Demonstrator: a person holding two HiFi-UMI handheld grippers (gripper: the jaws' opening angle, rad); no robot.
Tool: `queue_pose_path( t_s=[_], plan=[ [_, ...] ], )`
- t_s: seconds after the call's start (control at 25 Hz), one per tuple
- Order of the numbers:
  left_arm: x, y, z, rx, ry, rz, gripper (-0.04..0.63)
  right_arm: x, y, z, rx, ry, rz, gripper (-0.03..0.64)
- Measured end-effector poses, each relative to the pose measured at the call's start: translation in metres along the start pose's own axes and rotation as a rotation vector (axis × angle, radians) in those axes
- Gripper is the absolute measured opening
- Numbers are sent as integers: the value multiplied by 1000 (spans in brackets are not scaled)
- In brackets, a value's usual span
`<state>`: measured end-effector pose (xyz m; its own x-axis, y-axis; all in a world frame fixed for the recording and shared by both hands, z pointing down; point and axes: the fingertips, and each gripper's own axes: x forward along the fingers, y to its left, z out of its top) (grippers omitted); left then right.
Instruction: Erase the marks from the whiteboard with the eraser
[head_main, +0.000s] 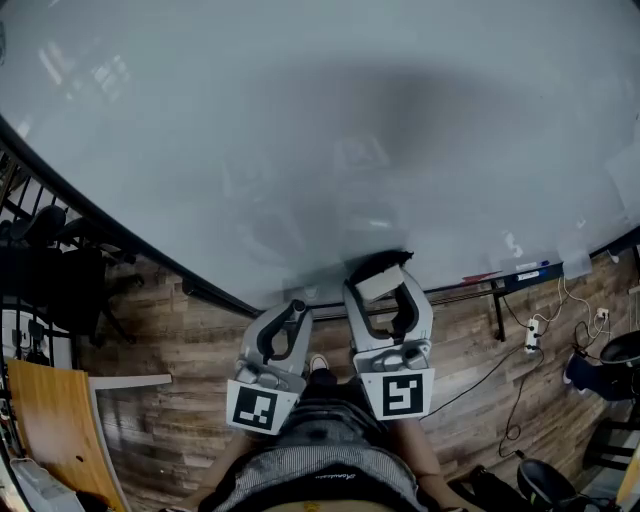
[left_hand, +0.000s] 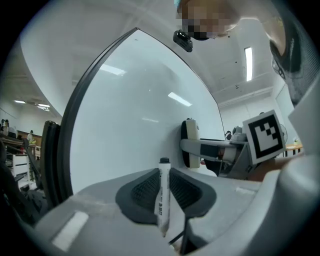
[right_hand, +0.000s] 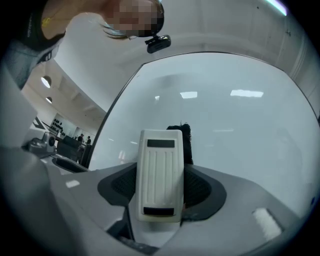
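The whiteboard (head_main: 300, 140) fills the upper head view, and I make out no distinct marks on it. My right gripper (head_main: 380, 283) is shut on the white eraser (right_hand: 160, 175), whose black felt side (right_hand: 184, 142) faces the board near its lower edge. In the left gripper view the same eraser (left_hand: 190, 144) shows close to the board (left_hand: 140, 120). My left gripper (head_main: 297, 312) is shut on a white marker (left_hand: 163, 195) with a black cap, which points up toward the board and stands a little off it.
A tray rail with markers (head_main: 510, 272) runs along the board's lower edge at the right. A power strip and cables (head_main: 532, 335) lie on the wooden floor. Black chairs (head_main: 60, 270) and a wooden panel (head_main: 50, 420) stand at the left.
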<state>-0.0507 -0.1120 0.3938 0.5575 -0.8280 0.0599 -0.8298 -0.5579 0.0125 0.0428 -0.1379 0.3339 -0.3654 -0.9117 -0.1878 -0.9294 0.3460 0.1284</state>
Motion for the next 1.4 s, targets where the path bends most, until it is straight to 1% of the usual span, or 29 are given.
queue_pose_path(
  t_s=[0.2, 0.28, 0.52, 0.64, 0.8, 1.08, 1.4],
  plan=[
    [11, -12, 2, 1, 0, -29, 71, -15, -56, -9, 14, 20, -125, 261],
    [14, -16, 1, -1, 2, -36, 71, -20, -69, -13, 19, 26, -151, 261],
    [18, -17, 2, -6, 0, -43, 71, -20, -71, -12, 40, 17, -179, 261],
    [18, -15, 2, -9, 1, -41, 71, -19, -68, -12, 33, 20, -174, 262],
    [14, -10, -2, -3, 5, -38, 71, -14, -51, -9, 22, 10, -140, 262],
    [2, 2, -1, 7, 7, -23, 71, 3, 7, 2, 8, -23, -22, 262],
    [-19, 21, -5, 3, 12, 49, 71, 19, 73, 13, 8, -59, 156, 261]
  ],
)
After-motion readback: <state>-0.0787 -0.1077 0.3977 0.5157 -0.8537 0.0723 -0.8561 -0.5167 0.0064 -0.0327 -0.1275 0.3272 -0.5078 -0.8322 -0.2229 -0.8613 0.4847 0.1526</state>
